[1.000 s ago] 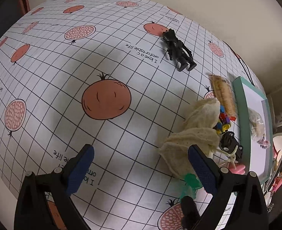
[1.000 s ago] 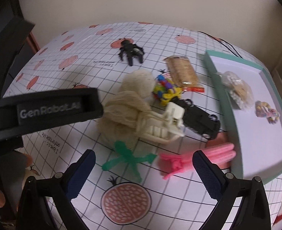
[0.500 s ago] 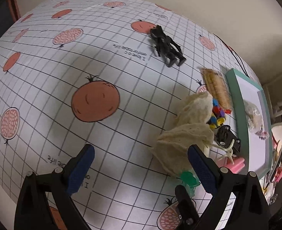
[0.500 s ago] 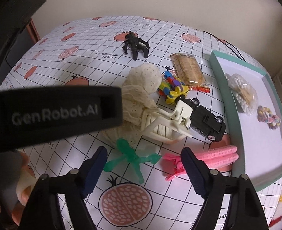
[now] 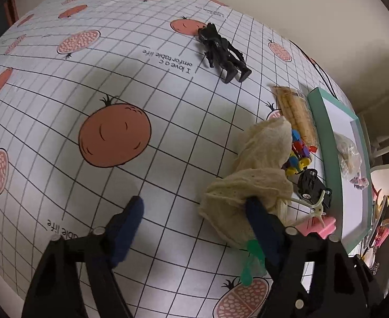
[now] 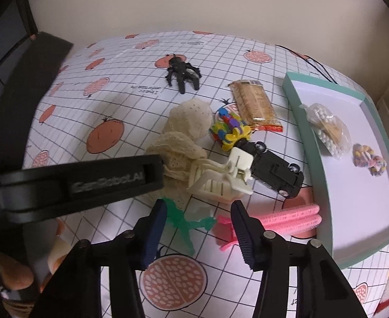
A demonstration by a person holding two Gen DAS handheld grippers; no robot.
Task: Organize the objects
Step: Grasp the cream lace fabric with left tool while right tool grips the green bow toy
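You can see the desk under a white cloth with black squares and orange fruit pictures. Behind it is a plain cream wall. A thin black cable lies along the far edge of the desk.

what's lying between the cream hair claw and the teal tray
A black toy car lies on the tablecloth between the cream hair claw and the teal tray, touching the claw; the right wrist view shows it best.
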